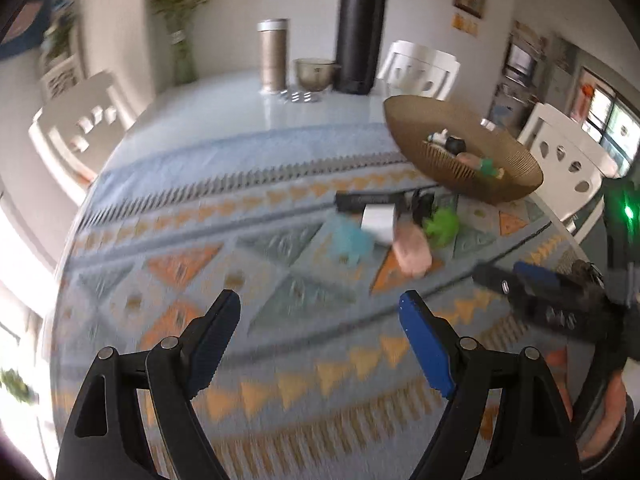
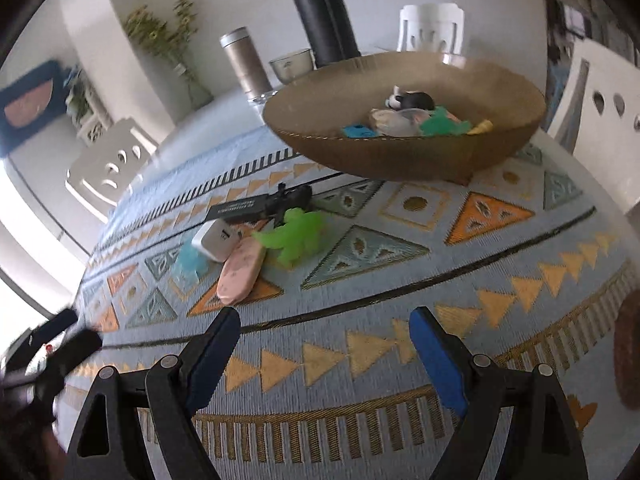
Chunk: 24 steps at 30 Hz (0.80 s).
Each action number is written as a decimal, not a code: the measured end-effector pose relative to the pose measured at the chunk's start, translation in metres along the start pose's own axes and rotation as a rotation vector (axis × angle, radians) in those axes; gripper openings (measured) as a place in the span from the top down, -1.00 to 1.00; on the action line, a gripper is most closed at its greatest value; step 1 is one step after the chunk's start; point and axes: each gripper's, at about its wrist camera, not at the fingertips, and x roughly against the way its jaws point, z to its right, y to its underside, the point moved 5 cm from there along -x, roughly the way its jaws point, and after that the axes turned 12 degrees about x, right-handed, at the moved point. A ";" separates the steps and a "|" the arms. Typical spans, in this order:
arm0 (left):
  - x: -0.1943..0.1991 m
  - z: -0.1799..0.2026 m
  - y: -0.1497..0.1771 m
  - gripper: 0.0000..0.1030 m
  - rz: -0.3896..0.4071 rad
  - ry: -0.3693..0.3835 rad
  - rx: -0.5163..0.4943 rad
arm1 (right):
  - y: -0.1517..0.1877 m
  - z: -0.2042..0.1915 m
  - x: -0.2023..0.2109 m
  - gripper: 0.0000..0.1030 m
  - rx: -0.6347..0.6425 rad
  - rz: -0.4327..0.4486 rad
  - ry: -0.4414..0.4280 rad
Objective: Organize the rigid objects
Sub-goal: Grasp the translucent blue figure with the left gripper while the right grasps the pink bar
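Note:
A cluster of small objects lies on the patterned cloth: a pink oblong case (image 2: 239, 273) (image 1: 411, 249), a white block (image 2: 215, 240) (image 1: 377, 222), a green toy figure (image 2: 297, 236) (image 1: 441, 225), a pale blue toy (image 2: 191, 262) (image 1: 352, 240) and a black toy gun (image 2: 264, 205) (image 1: 372, 199). A brown bowl (image 2: 360, 156) (image 1: 404, 120) behind them holds several small toys. My left gripper (image 1: 320, 304) hovers open and empty, short of the cluster. My right gripper (image 2: 325, 320) is open and empty too, just right of the pink case. The right gripper (image 1: 516, 280) also shows at the left wrist view's right edge.
At the table's far end stand a tall black flask (image 1: 360, 36), a beige canister (image 1: 273, 56) and a glass bowl (image 1: 314, 73). White chairs (image 1: 420, 66) ring the table. A vase of flowers (image 2: 176, 40) stands by the wall. Patterned cloth (image 2: 400, 280) spreads under both grippers.

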 end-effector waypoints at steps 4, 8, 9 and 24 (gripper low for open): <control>-0.046 0.011 -0.009 -0.26 -0.083 0.046 -0.045 | -0.001 0.001 0.001 -0.66 -0.003 0.005 -0.006; -0.078 0.019 -0.013 -0.18 -0.124 0.084 -0.052 | -0.003 -0.008 0.001 -0.66 0.041 0.015 -0.003; -0.083 0.020 -0.015 -0.13 -0.131 0.108 -0.047 | -0.004 -0.011 0.002 -0.66 0.057 0.018 -0.002; -0.052 -0.007 -0.013 0.35 -0.114 0.172 -0.005 | -0.019 -0.072 -0.044 -0.17 0.251 -0.145 -0.008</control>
